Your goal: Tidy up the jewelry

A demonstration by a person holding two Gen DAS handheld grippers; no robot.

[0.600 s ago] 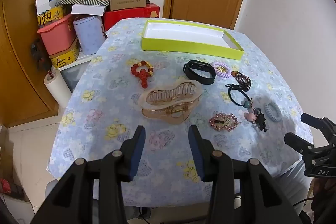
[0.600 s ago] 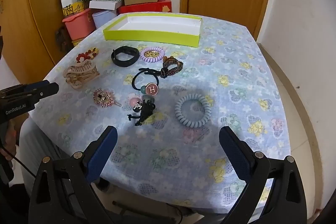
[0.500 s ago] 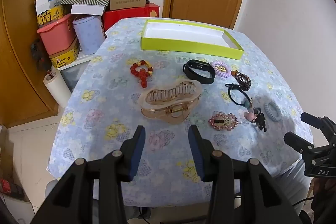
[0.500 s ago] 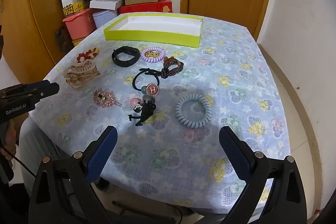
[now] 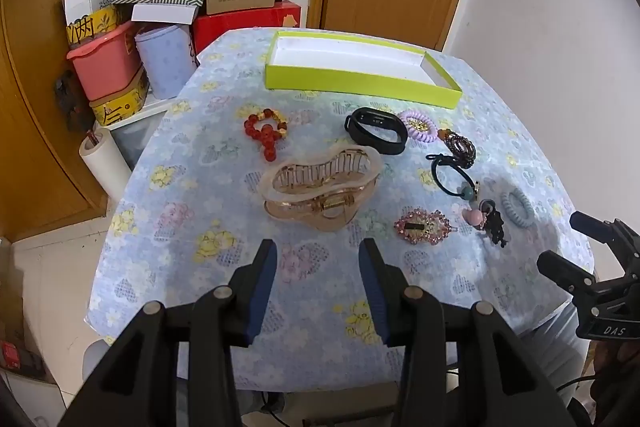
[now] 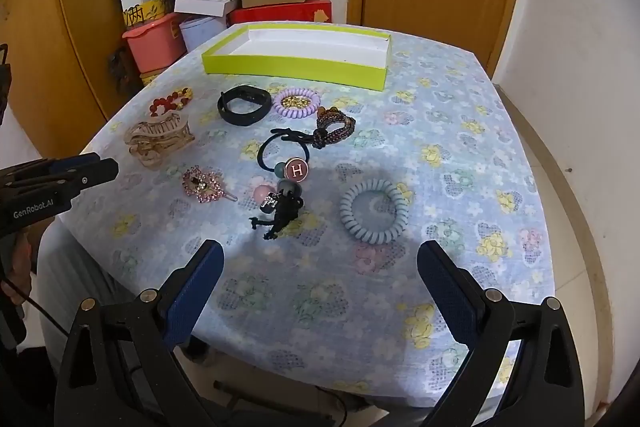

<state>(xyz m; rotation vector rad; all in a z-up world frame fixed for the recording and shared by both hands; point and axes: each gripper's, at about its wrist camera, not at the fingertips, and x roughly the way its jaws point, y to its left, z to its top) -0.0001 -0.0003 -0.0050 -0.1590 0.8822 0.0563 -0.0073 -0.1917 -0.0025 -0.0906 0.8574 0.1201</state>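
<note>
On the flowered tabletop [image 6: 460,131] the lime-green tray [image 6: 296,66] sits at the far side, its white floor bare. All the jewelry lies in front of the tray: the black band [image 6: 242,105] and purple coil tie [image 6: 297,102] nearest it, the clear hair claw [image 5: 320,193] further out, the blue coil tie [image 6: 374,210] further still. The left gripper [image 5: 318,267] has its jaws parted, holding nothing; the right gripper [image 6: 320,267] has its jaws spread wide, also holding nothing.

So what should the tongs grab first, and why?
Probably the left tongs should ease forward onto the big hair claw. They are open and empty, and the claw lies straight ahead of them, nearest of all. The green tray behind holds nothing yet.
</note>
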